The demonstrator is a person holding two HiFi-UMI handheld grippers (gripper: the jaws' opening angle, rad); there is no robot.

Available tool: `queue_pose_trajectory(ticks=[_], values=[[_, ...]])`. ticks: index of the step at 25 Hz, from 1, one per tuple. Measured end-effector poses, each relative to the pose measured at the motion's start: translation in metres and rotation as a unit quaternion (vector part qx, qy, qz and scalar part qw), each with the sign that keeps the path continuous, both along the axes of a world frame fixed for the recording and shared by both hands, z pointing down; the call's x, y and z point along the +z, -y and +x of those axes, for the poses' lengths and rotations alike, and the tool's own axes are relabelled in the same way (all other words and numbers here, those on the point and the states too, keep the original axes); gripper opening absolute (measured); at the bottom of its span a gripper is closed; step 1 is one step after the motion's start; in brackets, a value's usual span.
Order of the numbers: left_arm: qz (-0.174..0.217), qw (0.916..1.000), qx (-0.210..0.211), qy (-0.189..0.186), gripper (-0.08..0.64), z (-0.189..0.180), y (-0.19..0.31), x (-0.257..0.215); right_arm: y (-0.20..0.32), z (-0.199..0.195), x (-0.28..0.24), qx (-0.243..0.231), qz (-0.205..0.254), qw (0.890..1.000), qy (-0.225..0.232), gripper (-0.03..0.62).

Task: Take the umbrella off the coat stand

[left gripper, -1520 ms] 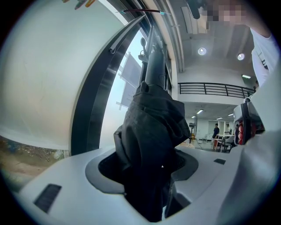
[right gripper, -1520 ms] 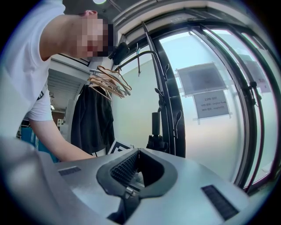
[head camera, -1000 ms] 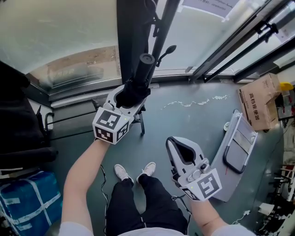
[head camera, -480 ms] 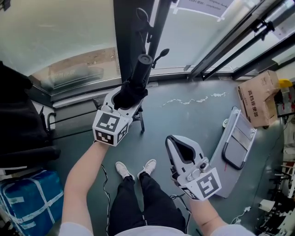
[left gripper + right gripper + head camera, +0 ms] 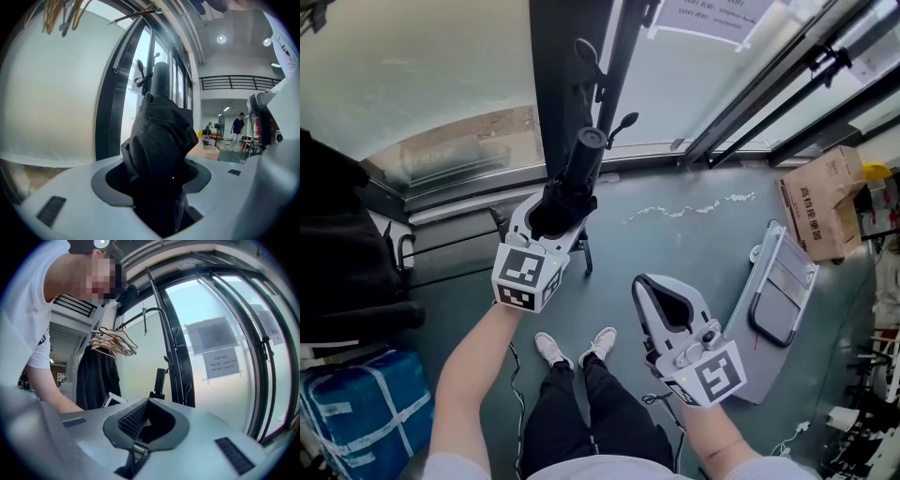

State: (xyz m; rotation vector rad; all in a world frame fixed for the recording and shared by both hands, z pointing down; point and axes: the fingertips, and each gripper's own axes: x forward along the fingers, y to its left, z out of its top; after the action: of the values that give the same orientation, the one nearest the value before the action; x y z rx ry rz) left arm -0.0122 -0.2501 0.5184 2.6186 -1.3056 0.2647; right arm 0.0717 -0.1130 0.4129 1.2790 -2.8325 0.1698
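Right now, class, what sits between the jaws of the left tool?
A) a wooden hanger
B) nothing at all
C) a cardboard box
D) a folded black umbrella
D: in the left gripper view the folded black umbrella fills the gap between the jaws of the left tool, which press on its fabric from both sides.

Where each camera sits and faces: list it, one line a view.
Head view: on the person's head, aimed steeply down at the floor; forearms, legs, shoes, left gripper, right gripper show.
Left gripper view: on the left gripper, facing the window along jaws clamped on the umbrella.
Right gripper view: on the right gripper, facing the window over shut, empty jaws; person's arm, shirt show.
Shared: all three show the umbrella.
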Motion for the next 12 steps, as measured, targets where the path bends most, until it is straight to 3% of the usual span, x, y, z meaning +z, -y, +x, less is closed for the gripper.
queue_pose_trajectory(ticks=[12], values=[[0.020, 0.9995, -0.023, -0.001, 0.265, -0.014, 0.000, -0.039, -0.003, 0.013, -0.023, 0.017, 0.011, 1.000, 0.013, 0.018]])
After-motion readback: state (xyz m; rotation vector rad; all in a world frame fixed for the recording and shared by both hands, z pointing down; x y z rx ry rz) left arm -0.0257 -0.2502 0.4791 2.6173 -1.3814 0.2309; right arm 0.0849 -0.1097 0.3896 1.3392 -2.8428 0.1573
